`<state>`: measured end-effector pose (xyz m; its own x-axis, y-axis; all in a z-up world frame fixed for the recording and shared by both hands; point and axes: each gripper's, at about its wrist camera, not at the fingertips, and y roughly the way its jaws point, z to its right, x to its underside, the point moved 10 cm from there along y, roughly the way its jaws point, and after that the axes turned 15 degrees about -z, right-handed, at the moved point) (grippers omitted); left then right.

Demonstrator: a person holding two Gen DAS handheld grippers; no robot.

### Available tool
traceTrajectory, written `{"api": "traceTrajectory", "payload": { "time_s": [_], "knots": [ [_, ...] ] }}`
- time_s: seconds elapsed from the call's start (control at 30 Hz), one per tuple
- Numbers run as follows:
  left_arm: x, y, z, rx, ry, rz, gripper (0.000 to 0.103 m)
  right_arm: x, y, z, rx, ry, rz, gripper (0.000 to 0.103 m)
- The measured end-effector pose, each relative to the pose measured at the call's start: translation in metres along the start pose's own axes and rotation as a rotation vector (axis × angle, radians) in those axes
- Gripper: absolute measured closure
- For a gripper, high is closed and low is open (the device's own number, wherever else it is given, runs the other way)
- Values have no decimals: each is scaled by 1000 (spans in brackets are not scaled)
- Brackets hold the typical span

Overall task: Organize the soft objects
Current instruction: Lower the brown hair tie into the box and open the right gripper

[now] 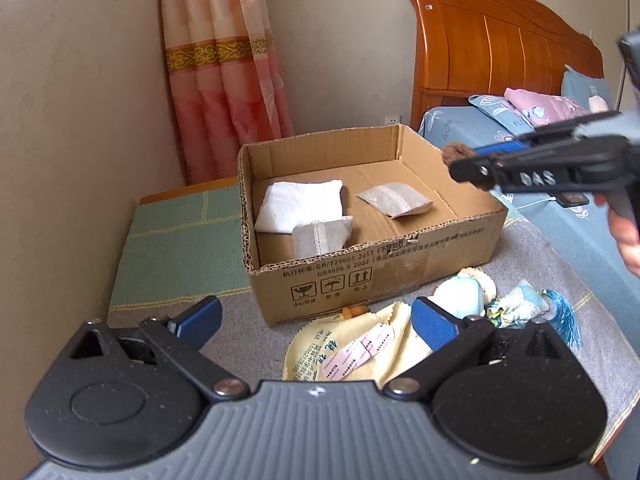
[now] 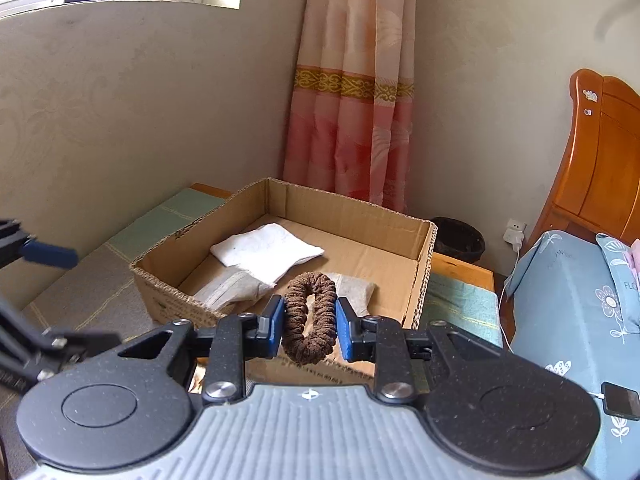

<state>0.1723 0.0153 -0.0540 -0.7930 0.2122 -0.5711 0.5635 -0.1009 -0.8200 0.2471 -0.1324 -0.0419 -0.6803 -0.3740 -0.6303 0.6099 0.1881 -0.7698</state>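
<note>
**Brown scrunchie heading for the box**

The right gripper [image 2: 310, 322] is clamping a brown knitted scrunchie [image 2: 310, 312] between its blue pads, squeezing the ring into a narrow oval; seen from the left wrist, the right gripper is holding it high over the right rim of the cardboard box [image 1: 372, 276], probably so it can drop straight in once released; the box is sitting on a grey mat [image 1: 560, 272] on a low surface beside the bed [image 2: 568, 288], already holding a white folded cloth [image 1: 300, 206] and two grey pouches [image 1: 394, 199] laid apart on its floor; the left gripper [image 1: 316, 320] is hanging near the front of the box with its fingers spread wide and nothing between them, likely waiting for the next item; below it, outside the box, a pale yellow cloth [image 1: 316, 354], a light blue soft piece [image 1: 460, 298] and a tasselled sachet [image 1: 524, 304] are lying in a loose heap, apparently still needing sorting.
</note>
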Motion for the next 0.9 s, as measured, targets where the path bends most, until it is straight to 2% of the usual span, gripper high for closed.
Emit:
{"api": "traceTrajectory", "payload": {
  "time_s": [0.23,0.33,0.37,0.43,0.5,0.67,0.9],
  "knots": [
    [7,-16,-12,-10,-47,36,2,-55,53,32,31,42,-50,71],
    [11,-15,-17,-10,-70,28,2,-77,75,41,20,70,-72,70],
    [12,-14,-18,-15,-77,20,2,-85,82,44,19,85,-77,66],
    [15,-13,-20,-21,-81,13,2,-95,93,49,32,98,-76,48],
    [18,-11,-21,-21,-83,6,2,-97,100,51,49,98,-90,26],
    [18,-12,-24,-15,-90,18,2,-93,95,49,65,82,-90,7],
    [19,-16,-27,-21,-101,37,2,-74,69,40,74,79,-91,0]
  ]
}}
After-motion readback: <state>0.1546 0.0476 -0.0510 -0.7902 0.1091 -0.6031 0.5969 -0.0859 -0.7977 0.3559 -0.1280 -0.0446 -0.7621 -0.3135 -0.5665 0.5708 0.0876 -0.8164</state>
